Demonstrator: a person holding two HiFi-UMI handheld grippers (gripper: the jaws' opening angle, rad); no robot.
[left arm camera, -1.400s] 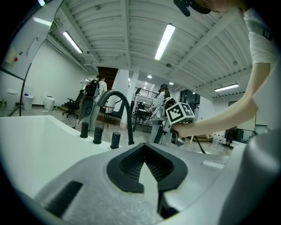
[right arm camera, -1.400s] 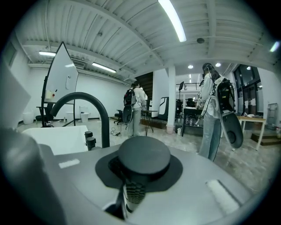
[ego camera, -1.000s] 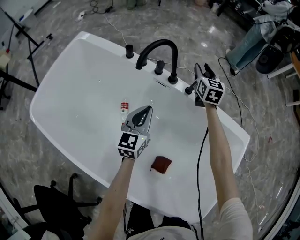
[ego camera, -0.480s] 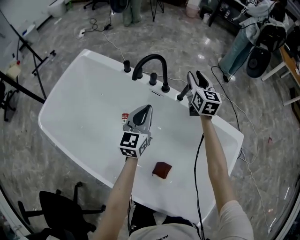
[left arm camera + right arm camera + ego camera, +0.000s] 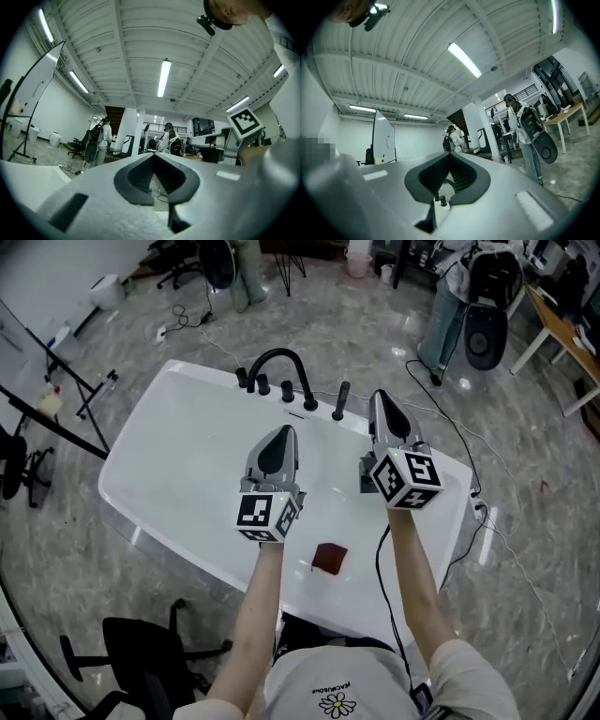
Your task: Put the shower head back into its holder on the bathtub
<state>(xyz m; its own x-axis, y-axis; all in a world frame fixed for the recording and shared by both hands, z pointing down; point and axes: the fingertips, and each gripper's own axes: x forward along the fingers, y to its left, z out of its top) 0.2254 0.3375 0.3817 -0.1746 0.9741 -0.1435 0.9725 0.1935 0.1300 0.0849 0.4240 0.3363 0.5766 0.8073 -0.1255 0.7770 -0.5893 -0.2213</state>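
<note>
One shower head (image 5: pixel 341 399) upright on bathtub (image 5: pixel 187 451)

White T-shirt (image 5: pixel 323 673), daisy print (image 5: pixel 336 702) — grey left tool (image 5: pixel 285 429) and right tool (image 5: pixel 378 395), black-and-white marker cubes (image 5: pixel 265 515).

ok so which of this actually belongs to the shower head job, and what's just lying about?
Job:
- shower head, upright on the tub rim
- bathtub

Lying about:
- red block in the tub
- black faucet
- office chair

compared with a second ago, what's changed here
The right gripper drew back from the shower head and shut empty; both grippers rose away from the tub. The shower head stands upright on the rim, left gripper stays shut, red block unmoved.
</note>
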